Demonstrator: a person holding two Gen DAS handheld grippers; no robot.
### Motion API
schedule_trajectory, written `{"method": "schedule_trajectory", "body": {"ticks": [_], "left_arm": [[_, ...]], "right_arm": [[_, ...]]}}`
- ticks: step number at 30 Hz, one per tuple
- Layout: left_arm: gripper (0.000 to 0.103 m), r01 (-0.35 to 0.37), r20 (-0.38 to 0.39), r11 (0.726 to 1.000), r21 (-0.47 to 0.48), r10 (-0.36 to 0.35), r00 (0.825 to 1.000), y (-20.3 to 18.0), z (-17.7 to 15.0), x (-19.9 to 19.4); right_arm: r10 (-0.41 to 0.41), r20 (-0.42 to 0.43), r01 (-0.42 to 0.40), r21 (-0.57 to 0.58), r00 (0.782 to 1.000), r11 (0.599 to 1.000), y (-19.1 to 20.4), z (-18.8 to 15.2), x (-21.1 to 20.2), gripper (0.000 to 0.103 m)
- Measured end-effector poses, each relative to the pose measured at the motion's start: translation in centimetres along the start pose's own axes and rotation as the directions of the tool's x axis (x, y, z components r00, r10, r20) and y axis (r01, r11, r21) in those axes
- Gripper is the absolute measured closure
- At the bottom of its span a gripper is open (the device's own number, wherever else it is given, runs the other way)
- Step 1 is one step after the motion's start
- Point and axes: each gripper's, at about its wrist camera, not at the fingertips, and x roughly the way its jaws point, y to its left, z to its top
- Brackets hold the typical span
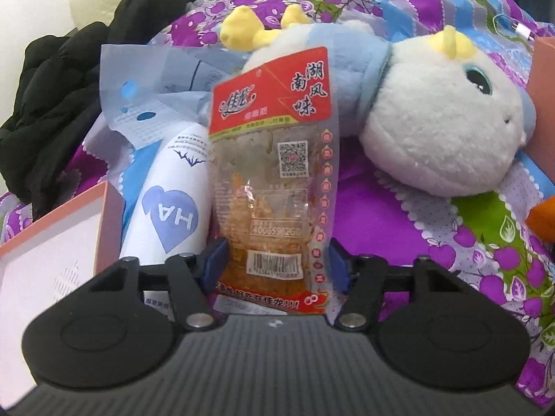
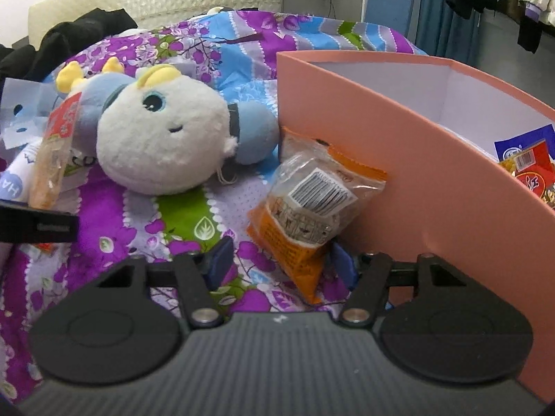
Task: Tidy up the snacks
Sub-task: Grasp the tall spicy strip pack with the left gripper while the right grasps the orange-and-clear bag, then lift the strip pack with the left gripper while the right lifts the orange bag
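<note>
The red-topped snack packet (image 1: 274, 173) stands upright between my left gripper's (image 1: 275, 263) blue pads (image 1: 216, 260); both pads sit against its lower edges, so I read the gripper as clamped on it. The header reads 湖南风味 in white, with a script logo I can't read cleanly. The clear body shows orange-brown food, a QR code, a barcode and a number starting 400659. The bottom strip has red characters ending 佳龙!!!.

Just left of it lies a white tube (image 1: 170, 204) with a blue heart marked "HA", seen upside down. Behind that is a pale blue plastic bag (image 1: 145, 86). A pink-rimmed box lid (image 1: 52, 242) sits at the far left, a black jacket (image 1: 62, 97) behind it.

The orange snack bag (image 2: 308, 201) leans against the outer wall of the pink box (image 2: 433, 180), its barcode sticker facing up, small print unreadable. My right gripper (image 2: 281, 263) has its pads on either side of the bag's lower corner; the left pad (image 2: 220, 261) stands clear of it, the right one is partly hidden, so not gripping yet. Inside the box are more packets (image 2: 530, 163), red and blue.

A white and blue plush toy (image 2: 163, 142) with yellow horns lies between the two snacks on the purple floral bedspread (image 2: 104, 208).
</note>
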Motion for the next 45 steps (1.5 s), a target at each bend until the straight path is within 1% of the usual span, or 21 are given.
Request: {"method": "schedule_trajectory", "body": {"ticks": [1,2,4,6,9,12,18,24,33,38,43,45], "left_arm": [[0.045,-0.002,-0.001,1.000,-0.005,0.002,1.000,0.1,0.0,0.0],[0.050,-0.005,-0.002,1.000,-0.011,0.005,1.000,0.2,0.0,-0.1],[0.055,-0.003,-0.003,1.000,-0.030,0.002,1.000,0.6,0.0,-0.4],[0.064,0.002,-0.004,0.999,-0.041,-0.002,1.000,0.9,0.1,-0.9],[0.070,0.015,-0.006,0.999,-0.044,-0.015,1.000,0.9,0.1,-2.0],[0.073,0.031,-0.004,0.998,-0.050,-0.031,1.000,0.8,-0.1,-3.5],[0.075,0.062,0.012,0.995,-0.073,-0.061,0.998,0.2,-0.7,-7.9],[0.077,0.089,0.027,0.990,-0.106,-0.087,0.996,-0.5,-2.4,-13.0],[0.079,0.120,0.033,0.979,-0.163,-0.116,0.993,-1.2,-6.3,-19.9],[0.079,0.144,0.023,0.966,-0.213,-0.143,0.990,-1.8,-8.9,-23.3],[0.079,0.165,0.014,0.957,-0.240,-0.167,0.986,-3.0,-11.4,-26.9],[0.079,0.160,-0.007,0.957,-0.242,-0.167,0.986,-3.6,-11.9,-28.1]], "right_arm": [[-0.001,-0.001,0.001,0.003,1.000,1.000,-0.2,0.0,0.1,0.053],[0.010,-0.002,-0.010,0.006,1.000,1.000,-0.4,0.2,0.2,0.054],[0.029,-0.010,-0.029,0.006,1.000,1.000,-0.6,0.3,0.2,0.058],[0.047,-0.010,-0.047,0.007,0.999,0.999,-0.8,0.5,-0.1,0.062],[0.070,-0.004,-0.070,0.005,0.998,0.998,-0.9,0.7,-1.0,0.065],[0.104,-0.009,-0.104,-0.005,0.995,0.995,-1.0,0.7,-2.0,0.067],[0.160,-0.006,-0.160,-0.039,0.987,0.986,-1.6,0.3,-5.0,0.068],[0.203,-0.013,-0.203,-0.071,0.979,0.977,-3.2,-0.4,-8.2,0.068],[0.257,-0.018,-0.257,-0.094,0.966,0.962,-6.6,-1.9,-13.3,0.068],[0.306,-0.021,-0.306,-0.107,0.952,0.946,-8.4,-2.4,-16.1,0.068],[0.347,-0.024,-0.348,-0.124,0.937,0.929,-10.2,-2.9,-19.0,0.068],[0.367,-0.028,-0.367,-0.131,0.930,0.921,-11.1,-2.9,-20.2,0.068]]}}
